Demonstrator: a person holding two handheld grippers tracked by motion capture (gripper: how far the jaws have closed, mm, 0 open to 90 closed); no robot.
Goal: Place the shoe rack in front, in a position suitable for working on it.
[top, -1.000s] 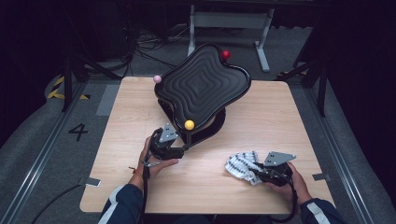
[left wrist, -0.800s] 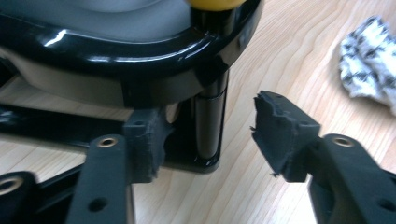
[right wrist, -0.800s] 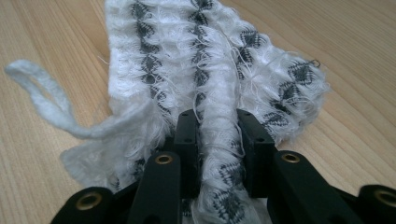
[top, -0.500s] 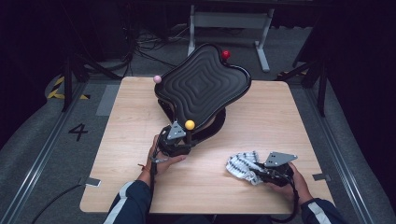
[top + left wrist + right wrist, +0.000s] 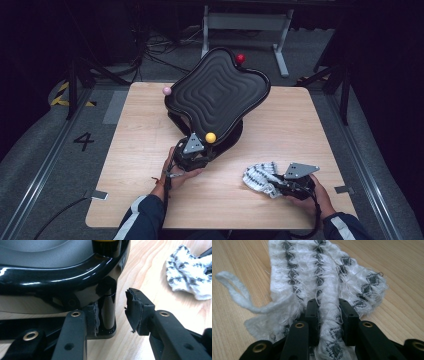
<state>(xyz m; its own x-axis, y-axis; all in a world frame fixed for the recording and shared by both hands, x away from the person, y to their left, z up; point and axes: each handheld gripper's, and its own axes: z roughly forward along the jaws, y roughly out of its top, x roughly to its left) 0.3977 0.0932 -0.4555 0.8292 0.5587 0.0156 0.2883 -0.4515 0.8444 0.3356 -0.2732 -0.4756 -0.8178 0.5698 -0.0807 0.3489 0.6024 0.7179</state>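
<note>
The big black wavy-surfaced tray [image 5: 216, 95] stood tilted on its stand near the middle of the worktop [image 5: 300, 120], with coloured balls on posts at its rim. The left gripper [image 5: 112, 312] had its jaws spread around the slim black post [image 5: 108, 307] under the tray's near corner, one pad against it, the other apart. I judged that a squeeze or pull there could rock the tilted tray or slide its base, since so thin and glossy a post offered little hold. The post could also slip out sideways.

The white-and-grey knitted cloth [image 5: 322, 280] lay on the near right of the worktop, and the right gripper [image 5: 329, 322] was pinching a ridge of it. The fluffy yarn could snag on the pads, and its loose loop [image 5: 232, 290] might drag or catch.

How the tray joined its base was hidden beneath the rim. The yellow ball [image 5: 211, 137] was cut off at the top of the left gripper view, and the cloth's underside could not be made out.
</note>
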